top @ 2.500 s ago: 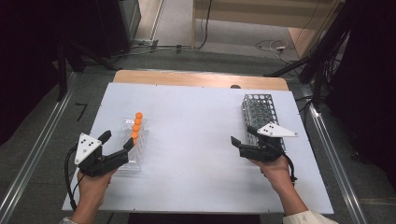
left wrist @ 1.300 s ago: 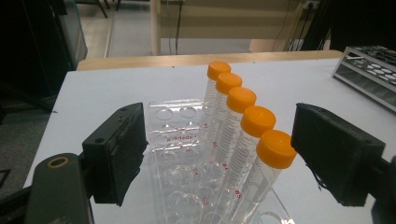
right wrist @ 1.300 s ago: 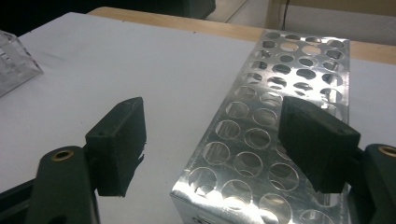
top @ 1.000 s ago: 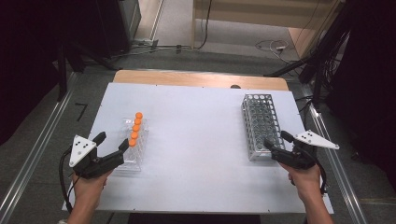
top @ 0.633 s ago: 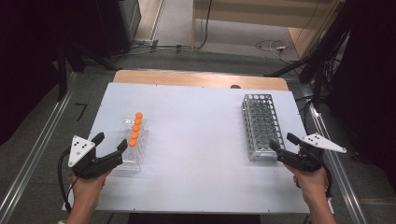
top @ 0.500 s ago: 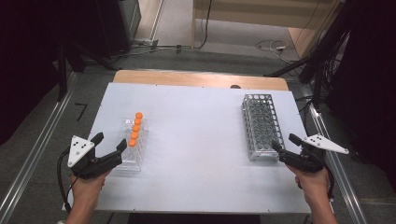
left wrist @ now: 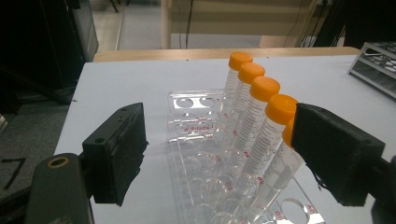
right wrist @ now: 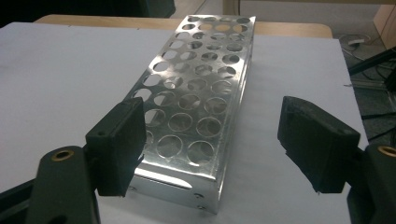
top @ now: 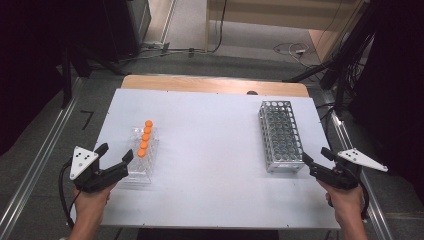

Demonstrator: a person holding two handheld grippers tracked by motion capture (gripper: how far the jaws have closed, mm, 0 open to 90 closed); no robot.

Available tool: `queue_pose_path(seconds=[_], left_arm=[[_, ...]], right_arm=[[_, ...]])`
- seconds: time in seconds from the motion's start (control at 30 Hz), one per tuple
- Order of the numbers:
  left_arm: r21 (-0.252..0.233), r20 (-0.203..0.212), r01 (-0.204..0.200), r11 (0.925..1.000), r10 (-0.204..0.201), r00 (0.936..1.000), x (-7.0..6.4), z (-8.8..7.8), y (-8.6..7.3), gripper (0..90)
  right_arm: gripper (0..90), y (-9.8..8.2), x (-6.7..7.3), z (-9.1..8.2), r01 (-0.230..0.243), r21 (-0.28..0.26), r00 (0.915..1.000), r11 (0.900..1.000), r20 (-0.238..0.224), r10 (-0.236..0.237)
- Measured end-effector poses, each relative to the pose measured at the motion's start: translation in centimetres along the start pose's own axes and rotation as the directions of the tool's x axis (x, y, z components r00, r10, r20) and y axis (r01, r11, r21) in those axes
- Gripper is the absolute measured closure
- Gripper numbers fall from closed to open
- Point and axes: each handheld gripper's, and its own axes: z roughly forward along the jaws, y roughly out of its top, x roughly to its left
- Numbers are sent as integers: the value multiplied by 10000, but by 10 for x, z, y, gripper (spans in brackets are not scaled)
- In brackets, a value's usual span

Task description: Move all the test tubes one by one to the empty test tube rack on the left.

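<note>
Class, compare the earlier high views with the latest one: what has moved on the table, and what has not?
The right gripper left the metal rack's near end and drew back toward the table's right front edge, jaws open and empty. The left gripper, the clear rack and its orange-capped tubes stayed put.

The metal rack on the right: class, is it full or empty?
Empty. The metal rack shows open round holes with no tubes; the orange-capped tubes stand in the clear rack.

1. Red printed lettering runs across the top plate of the clear plastic tube rack [left wrist: 196,126], seen in the left gripper view; it is too blurred to read.
2. Fine graduation marks and small red print run down the orange-capped tubes [left wrist: 254,126]; none is legible.
</note>
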Motion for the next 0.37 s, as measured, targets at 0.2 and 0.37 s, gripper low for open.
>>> queue_pose_path(seconds=[0.2, 0.37], left_arm=[[18, -60, 8, 10000, -8, 10000, 1, -1, -1, 185], [-16, -105, 34, 10000, -34, 9999, 1, -1, -1, 184]], right_arm=[[223, -5, -9, -5, -181, 24, 9995, 9998, 261, 180], [222, -8, -13, -8, -189, 42, 9987, 9998, 473, 187]])
